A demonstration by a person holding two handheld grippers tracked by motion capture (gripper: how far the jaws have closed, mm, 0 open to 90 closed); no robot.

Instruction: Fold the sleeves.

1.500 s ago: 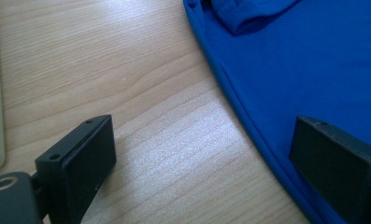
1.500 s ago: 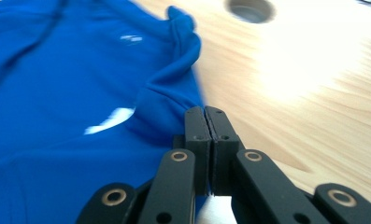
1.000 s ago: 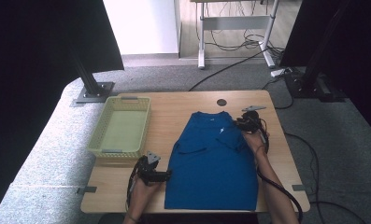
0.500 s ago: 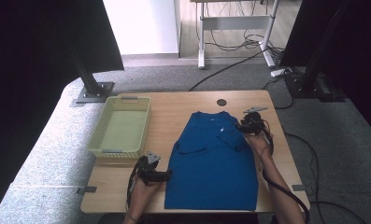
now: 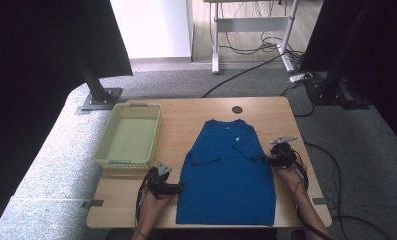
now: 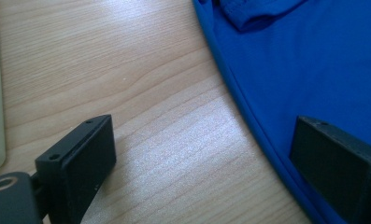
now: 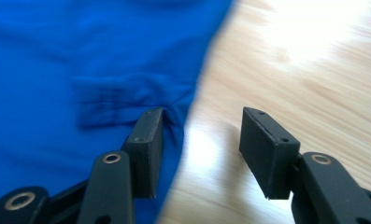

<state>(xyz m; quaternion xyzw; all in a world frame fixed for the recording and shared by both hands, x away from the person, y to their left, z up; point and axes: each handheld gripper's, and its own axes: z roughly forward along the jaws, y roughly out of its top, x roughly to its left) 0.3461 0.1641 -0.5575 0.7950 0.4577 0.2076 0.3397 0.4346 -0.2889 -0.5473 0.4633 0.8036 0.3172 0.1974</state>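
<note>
Blue shirt [image 5: 228, 172] flat on wooden surface [image 5: 186, 112], long axis near to far, collar far. Left gripper [image 5: 175, 188] at near left edge, right gripper [image 5: 266, 159] at right edge; both sets of fingers wide, straddling hem, holding nothing.

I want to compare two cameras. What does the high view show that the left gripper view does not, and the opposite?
High view alone: the whole blue short-sleeved shirt spread flat, the right gripper at its right edge, and the full pale yellow plastic basket. Left gripper view alone: its wide-open black jaws, one over bare wood, one over the shirt's hem. Both share: the light wooden table, the shirt's left edge, the left gripper.
</note>
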